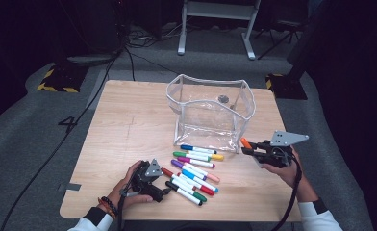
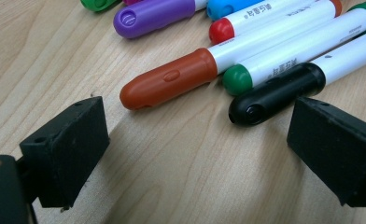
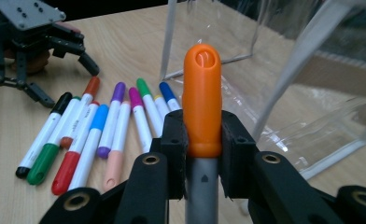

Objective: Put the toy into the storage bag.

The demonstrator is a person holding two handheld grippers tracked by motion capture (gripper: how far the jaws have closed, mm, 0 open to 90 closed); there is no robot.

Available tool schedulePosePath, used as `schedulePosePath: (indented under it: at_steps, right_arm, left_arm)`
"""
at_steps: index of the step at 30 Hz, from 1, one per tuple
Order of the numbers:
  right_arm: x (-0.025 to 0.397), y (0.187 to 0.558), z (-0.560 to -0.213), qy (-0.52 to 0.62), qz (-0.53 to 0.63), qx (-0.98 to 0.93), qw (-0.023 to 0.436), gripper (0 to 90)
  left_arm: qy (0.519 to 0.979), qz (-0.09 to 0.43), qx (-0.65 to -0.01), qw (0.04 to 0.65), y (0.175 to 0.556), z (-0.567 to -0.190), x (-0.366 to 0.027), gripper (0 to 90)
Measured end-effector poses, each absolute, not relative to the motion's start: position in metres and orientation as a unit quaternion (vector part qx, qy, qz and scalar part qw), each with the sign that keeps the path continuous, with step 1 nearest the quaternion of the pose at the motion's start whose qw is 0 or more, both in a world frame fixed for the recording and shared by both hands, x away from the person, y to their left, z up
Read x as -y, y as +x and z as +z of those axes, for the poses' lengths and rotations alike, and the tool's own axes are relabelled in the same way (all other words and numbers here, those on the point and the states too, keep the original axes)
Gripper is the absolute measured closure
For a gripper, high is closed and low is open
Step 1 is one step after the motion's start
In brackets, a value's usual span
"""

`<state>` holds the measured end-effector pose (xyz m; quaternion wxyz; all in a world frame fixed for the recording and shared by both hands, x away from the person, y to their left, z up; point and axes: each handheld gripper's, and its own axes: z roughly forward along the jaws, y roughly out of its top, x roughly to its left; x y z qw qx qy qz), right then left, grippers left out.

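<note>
A clear plastic pouch (image 1: 209, 113) with white trim stands open at the table's far middle. In front of it lie several markers (image 1: 194, 169) in a loose row. My right gripper (image 1: 253, 151) is shut on an orange-capped marker (image 3: 202, 107) and holds it just right of the pouch's front corner. My left gripper (image 1: 163, 185) rests low on the table, open, its jaws either side of bare wood. Just ahead of them lie the brown-capped marker (image 2: 172, 81) and the black-capped marker (image 2: 274, 93), the black cap close to the right jaw.
The wooden table (image 1: 129, 130) has bare room on its left half and behind the left gripper. The pouch wall (image 3: 307, 70) stands close beside the held marker. Cables, a hazard-striped base (image 1: 59, 79) and stand legs lie on the grey floor beyond the table.
</note>
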<state>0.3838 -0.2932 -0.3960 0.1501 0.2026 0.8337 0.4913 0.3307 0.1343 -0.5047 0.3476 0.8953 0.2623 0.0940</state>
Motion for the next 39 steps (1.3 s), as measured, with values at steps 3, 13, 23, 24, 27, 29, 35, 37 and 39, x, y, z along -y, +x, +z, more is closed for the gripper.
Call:
schedulePosePath:
  at_steps: [3,13,23,24,27,29,35,37,39]
  right_arm:
    - [0.294,0.378,-0.378,0.191,0.492,-0.833,0.164,74.9]
    - [0.291,0.379,-0.323,0.172,0.510,-0.820,0.194,74.9]
    - [0.261,0.401,-0.282,0.150,0.511,-0.820,0.210,74.9]
    - [0.261,0.401,-0.282,0.150,0.511,-0.820,0.210,74.9]
    - [0.250,0.409,-0.271,0.146,0.506,-0.821,0.221,74.9]
    - [0.243,0.416,-0.264,0.144,0.503,-0.822,0.226,74.9]
    - [0.224,0.439,-0.254,0.141,0.492,-0.827,0.232,74.9]
    - [0.215,0.455,-0.257,0.148,0.479,-0.835,0.226,74.9]
    - [0.213,0.460,-0.259,0.151,0.474,-0.838,0.225,74.9]
  left_arm:
    - [0.896,0.094,-0.261,0.347,0.331,-0.505,-0.134,5.7]
    - [0.894,0.095,-0.266,0.348,0.331,-0.505,-0.135,5.8]
    - [0.894,0.095,-0.265,0.348,0.331,-0.505,-0.136,5.9]
    - [0.894,0.095,-0.265,0.348,0.331,-0.505,-0.136,5.9]
    - [0.894,0.095,-0.264,0.348,0.331,-0.505,-0.136,5.9]
    - [0.894,0.095,-0.264,0.348,0.331,-0.505,-0.136,5.9]
    - [0.895,0.095,-0.264,0.348,0.331,-0.505,-0.136,5.9]
    - [0.895,0.095,-0.264,0.348,0.331,-0.505,-0.136,5.9]
    - [0.895,0.095,-0.263,0.348,0.331,-0.505,-0.137,5.9]
